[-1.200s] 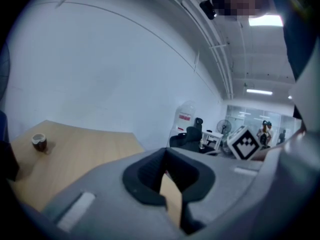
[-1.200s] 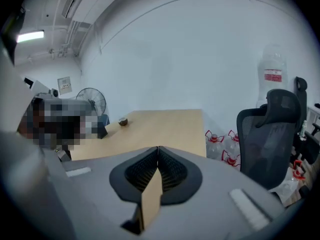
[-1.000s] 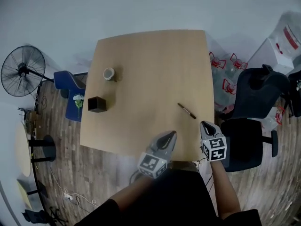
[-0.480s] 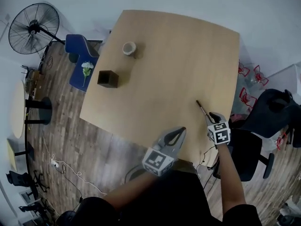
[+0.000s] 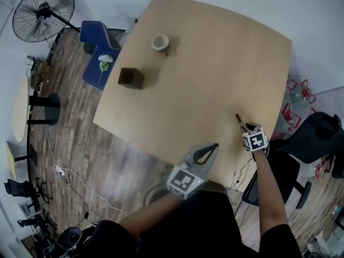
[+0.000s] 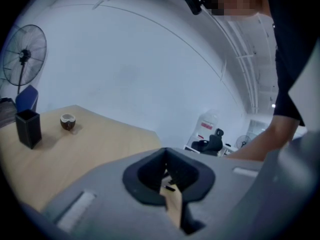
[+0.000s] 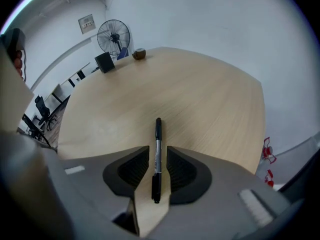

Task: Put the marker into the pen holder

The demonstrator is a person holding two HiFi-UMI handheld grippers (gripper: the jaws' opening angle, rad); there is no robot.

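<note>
Grey left tool (image 5: pixel 214 146), grey right tool (image 5: pixel 248 127), square-patterned cube (image 5: pixel 256 141) on each, black top (image 5: pixel 204 224)

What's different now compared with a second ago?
The right gripper has come down over the marker; its jaws have just been opening and now straddle it without gripping. The left gripper stays shut and empty. Marker, pen holder and cup lie where they were on the table.

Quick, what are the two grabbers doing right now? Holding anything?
Left gripper: shut, empty.
Right gripper: open, jaws just been opening; marker lies between them, not gripped.
</note>
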